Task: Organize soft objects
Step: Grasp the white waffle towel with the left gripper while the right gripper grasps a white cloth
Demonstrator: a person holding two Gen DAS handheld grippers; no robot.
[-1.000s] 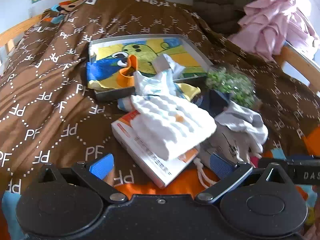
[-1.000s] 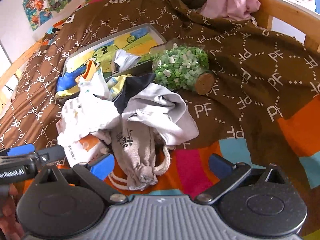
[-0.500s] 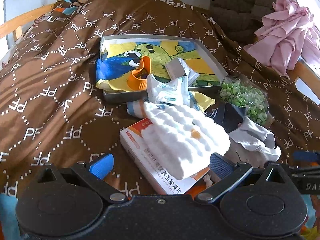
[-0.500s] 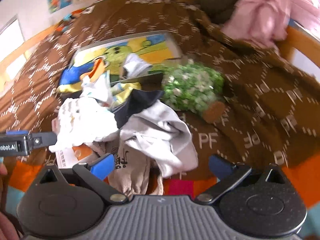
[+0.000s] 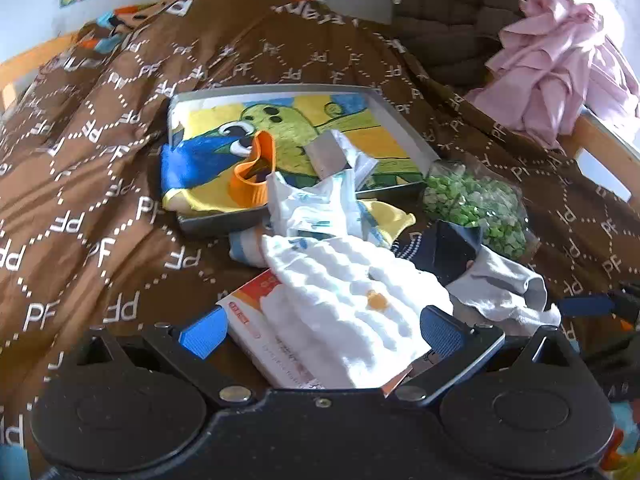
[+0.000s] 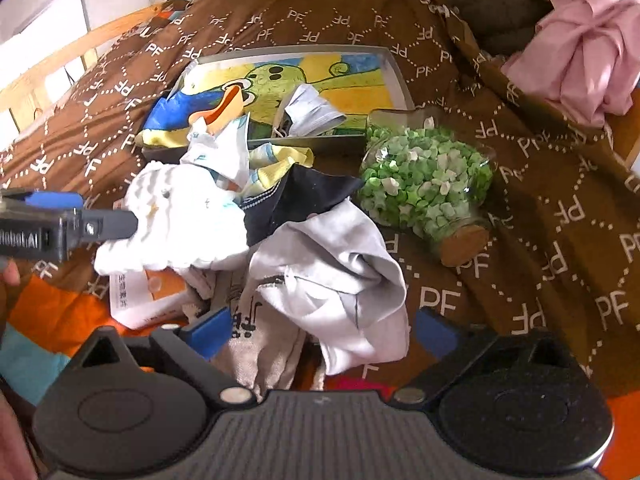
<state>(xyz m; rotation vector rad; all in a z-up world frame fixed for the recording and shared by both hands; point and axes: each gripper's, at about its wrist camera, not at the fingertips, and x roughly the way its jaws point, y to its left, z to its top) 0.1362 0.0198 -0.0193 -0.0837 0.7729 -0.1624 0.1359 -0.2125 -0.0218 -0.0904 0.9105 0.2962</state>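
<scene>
A pile of soft things lies on the brown bedspread. My left gripper [image 5: 320, 330] stands open over a white bumpy cloth [image 5: 352, 300], which lies between its fingers on an orange and white box [image 5: 248, 316]. My right gripper [image 6: 320, 332] is wide and its jaws are closing; a pale grey garment [image 6: 332, 272] lies between them, and the pads are not pressing on it. Under the garment shows a beige drawstring bag [image 6: 260, 344]. A navy cloth [image 6: 304, 196] and a white and blue printed cloth [image 5: 320, 208] lie further back in the pile.
A grey tray [image 5: 280, 89] lined with a cartoon picture holds an orange sock [image 5: 252, 176] and a folded grey piece. A glass jar of green paper stars [image 6: 424, 184] lies on its side to the right. Pink clothing [image 5: 560, 68] hangs over the wooden bed rail [image 5: 600, 140].
Both grippers have come forward into the pile. The white cloth now lies between the left fingers and the grey garment between the right ones. The right view has rolled.
</scene>
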